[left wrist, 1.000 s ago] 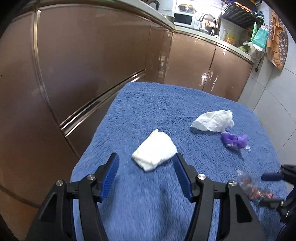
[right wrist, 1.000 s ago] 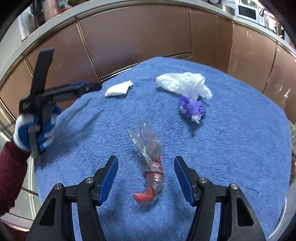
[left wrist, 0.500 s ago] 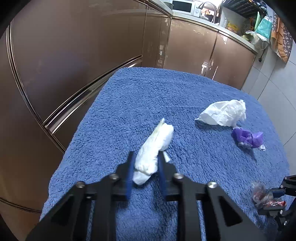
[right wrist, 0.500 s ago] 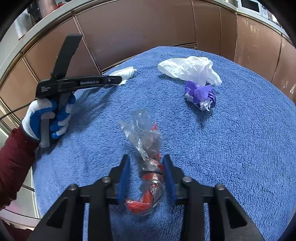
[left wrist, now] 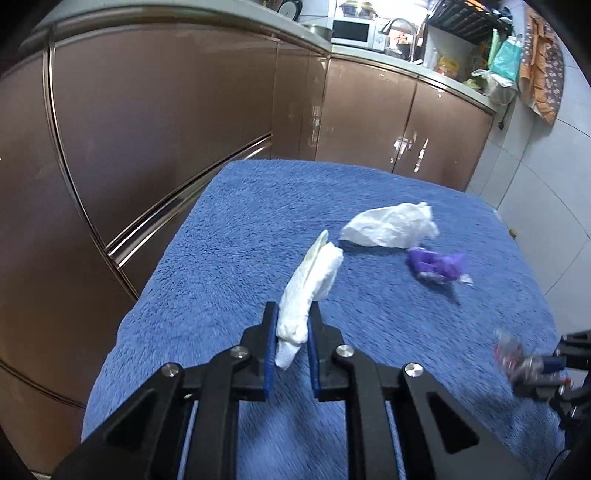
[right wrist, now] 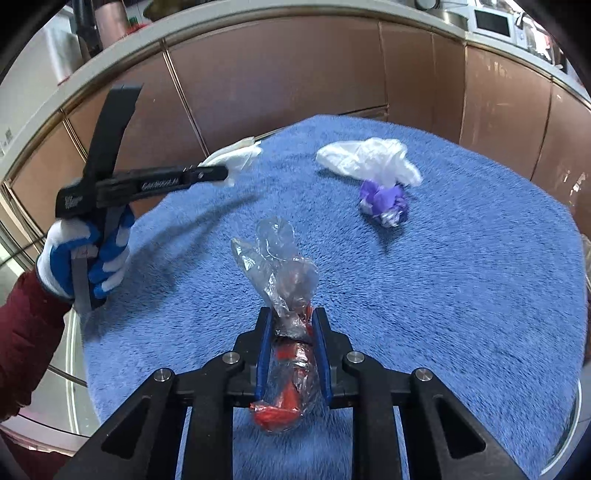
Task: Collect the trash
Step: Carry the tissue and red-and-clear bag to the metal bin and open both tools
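Left wrist view: the left gripper (left wrist: 291, 347) is clamping a folded white tissue (left wrist: 310, 284) between its blue pads; its jaws have just been closing, and the tissue is now standing up out of them, its far end raised clear of the blue fleece cover (left wrist: 229, 258) that is lying over the tabletop. Beyond it, a crumpled white plastic bag (left wrist: 388, 230) is resting on the cover, and a purple wrapper (left wrist: 436, 266) is lying just beside it on the near right. At the right edge, blurred, the right gripper (left wrist: 543, 365) is showing with a clear-and-red wrapper (left wrist: 511, 354) in its tip. Brown cabinet doors (left wrist: 155, 129) are curving around the far and left sides, with a white microwave (left wrist: 351, 31) sitting on the counter above.

Right wrist view: the right gripper (right wrist: 291, 350) is pinching a clear plastic wrapper with red print (right wrist: 288, 332); its jaws have just been closing and are now pressing on it, the crinkled clear end sticking up ahead and the red end hanging below the pads. To the left, a hand in a white-and-blue glove (right wrist: 85, 262), with a dark red sleeve (right wrist: 26, 332), is gripping the left gripper (right wrist: 221, 171), which is holding the white tissue (right wrist: 236, 157) above the cover (right wrist: 461, 295). The white bag (right wrist: 369, 160) and purple wrapper (right wrist: 384, 201) are lying together, touching, on the far right of the cover.
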Demonstrator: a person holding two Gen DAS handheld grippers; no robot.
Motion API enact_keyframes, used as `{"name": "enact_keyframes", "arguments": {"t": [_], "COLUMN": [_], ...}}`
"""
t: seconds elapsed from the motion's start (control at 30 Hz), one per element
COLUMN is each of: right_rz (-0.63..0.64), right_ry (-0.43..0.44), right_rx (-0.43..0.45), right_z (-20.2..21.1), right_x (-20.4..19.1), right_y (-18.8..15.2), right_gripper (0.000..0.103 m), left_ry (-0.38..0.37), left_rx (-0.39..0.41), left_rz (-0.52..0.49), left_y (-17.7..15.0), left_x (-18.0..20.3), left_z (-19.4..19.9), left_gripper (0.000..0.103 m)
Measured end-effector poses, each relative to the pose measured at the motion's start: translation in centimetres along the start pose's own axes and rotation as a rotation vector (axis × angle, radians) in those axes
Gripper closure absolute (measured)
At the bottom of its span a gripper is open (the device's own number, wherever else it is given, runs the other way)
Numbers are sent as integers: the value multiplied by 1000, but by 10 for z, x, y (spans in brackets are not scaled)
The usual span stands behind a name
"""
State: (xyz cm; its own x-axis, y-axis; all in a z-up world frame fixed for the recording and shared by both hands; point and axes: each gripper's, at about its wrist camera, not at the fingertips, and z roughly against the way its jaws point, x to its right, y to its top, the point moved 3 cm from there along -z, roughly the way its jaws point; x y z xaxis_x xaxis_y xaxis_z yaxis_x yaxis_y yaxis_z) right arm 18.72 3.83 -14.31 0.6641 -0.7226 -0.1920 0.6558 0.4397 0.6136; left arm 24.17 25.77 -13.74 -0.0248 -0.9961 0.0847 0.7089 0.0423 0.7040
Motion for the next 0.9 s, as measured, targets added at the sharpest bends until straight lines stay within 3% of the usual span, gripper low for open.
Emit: {"name": "enact_keyframes", "arguments": {"t": [0.4, 0.9], "right_rz": [-128, -300], "right_ry": [-115, -310], "right_rx": [198, 438], "right_z": [118, 249], "right_x": [33, 78], "right_y": [-23, -82], "right_gripper": [83, 83], "left_ry": [-40, -180], "left_rx": [96, 178], "left_rz": [-58, -142], "left_y": [0, 1], "left_x": [47, 133], "left_z": [78, 143], "left_gripper": [90, 89]}}
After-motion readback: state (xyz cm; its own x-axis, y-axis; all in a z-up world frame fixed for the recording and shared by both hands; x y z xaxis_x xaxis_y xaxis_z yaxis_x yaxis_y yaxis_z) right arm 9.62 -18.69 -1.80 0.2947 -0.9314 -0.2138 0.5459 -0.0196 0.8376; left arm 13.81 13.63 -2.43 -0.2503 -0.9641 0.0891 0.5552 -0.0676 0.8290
